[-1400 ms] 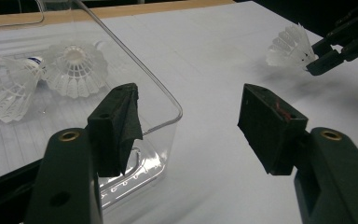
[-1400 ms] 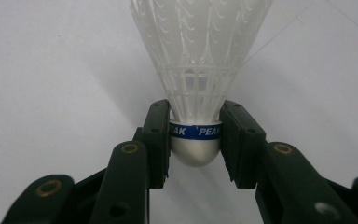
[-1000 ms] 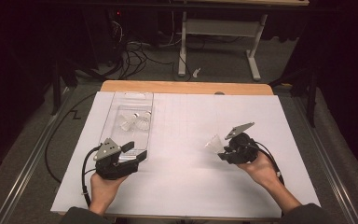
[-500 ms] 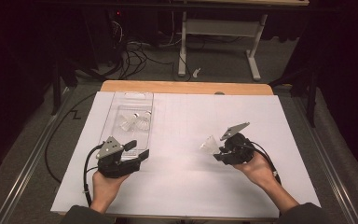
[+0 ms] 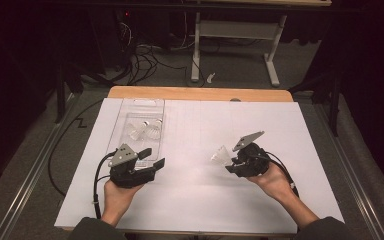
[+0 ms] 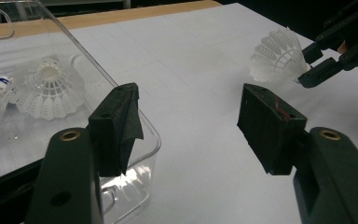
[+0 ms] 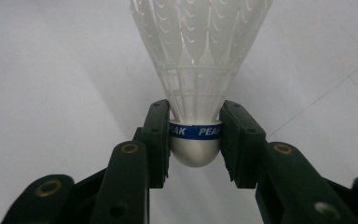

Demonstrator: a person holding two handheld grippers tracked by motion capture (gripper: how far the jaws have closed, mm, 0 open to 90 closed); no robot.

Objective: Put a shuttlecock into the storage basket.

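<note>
My right gripper point(image 7: 195, 140) is clamped on a white plastic shuttlecock point(image 7: 198, 60) at its rounded base, skirt pointing away from the jaws; the blue band around the base reads "PEAK" twice, partly cut off. My left gripper point(image 6: 191, 126) is spread wide with nothing between its jaws, right beside the clear plastic tray point(image 6: 135, 116) holding more shuttlecocks point(image 6: 49, 88).

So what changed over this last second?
The right claw, shut on a shuttlecock, drifted left toward the table's middle and slightly nearer the person. The left claw, open, slid a little nearer the person beside the clear box. Nothing was grabbed or released; the box and the shuttlecocks inside stayed put.
</note>
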